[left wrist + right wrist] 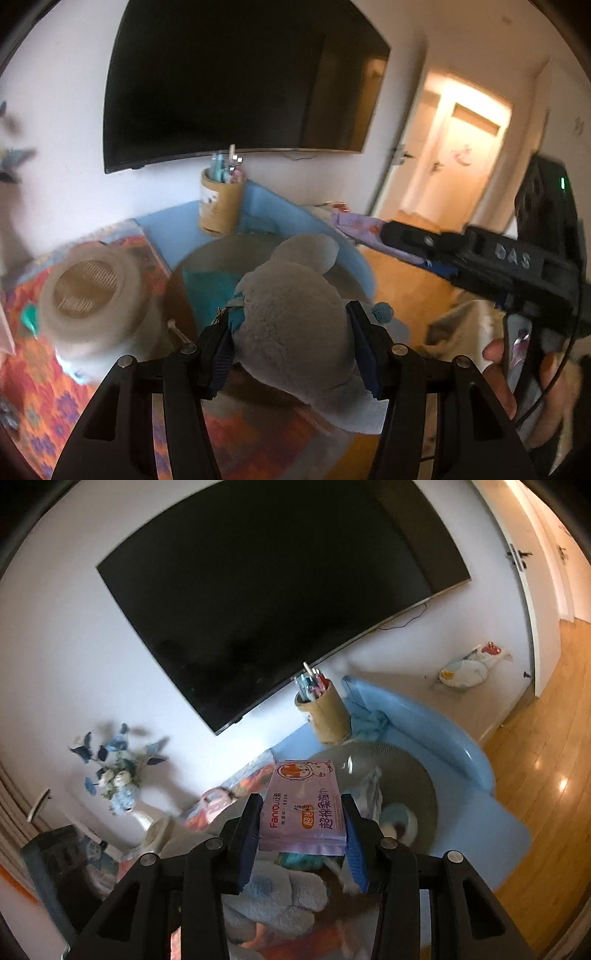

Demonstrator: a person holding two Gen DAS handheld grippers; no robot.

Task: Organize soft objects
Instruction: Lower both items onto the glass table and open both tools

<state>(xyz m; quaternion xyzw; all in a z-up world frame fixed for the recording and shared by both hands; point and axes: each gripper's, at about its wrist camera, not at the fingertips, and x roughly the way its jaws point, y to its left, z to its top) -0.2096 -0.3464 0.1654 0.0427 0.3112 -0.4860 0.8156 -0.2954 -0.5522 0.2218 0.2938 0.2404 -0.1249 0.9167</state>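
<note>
My left gripper (291,334) is shut on a grey plush toy (295,314), lifted above a round glass tabletop (207,258). The toy's body fills the gap between the blue pads and its head points away from the camera. My right gripper (301,825) is shut on a pink pack of soft tissues (303,805), held flat over the same round tabletop (410,771). The right gripper (391,230) also shows at the right of the left wrist view with the pink pack (354,225) at its tip. A grey and blue plush (280,897) lies below the right gripper.
A tan pen holder (219,201) stands at the table's far edge below a wall-mounted black screen (236,77). A round beige lidded container (92,291) sits left on an orange patterned cloth (33,373). A blue mat (458,746) borders the table. A flower vase (118,775) stands left; an open doorway (461,155) is right.
</note>
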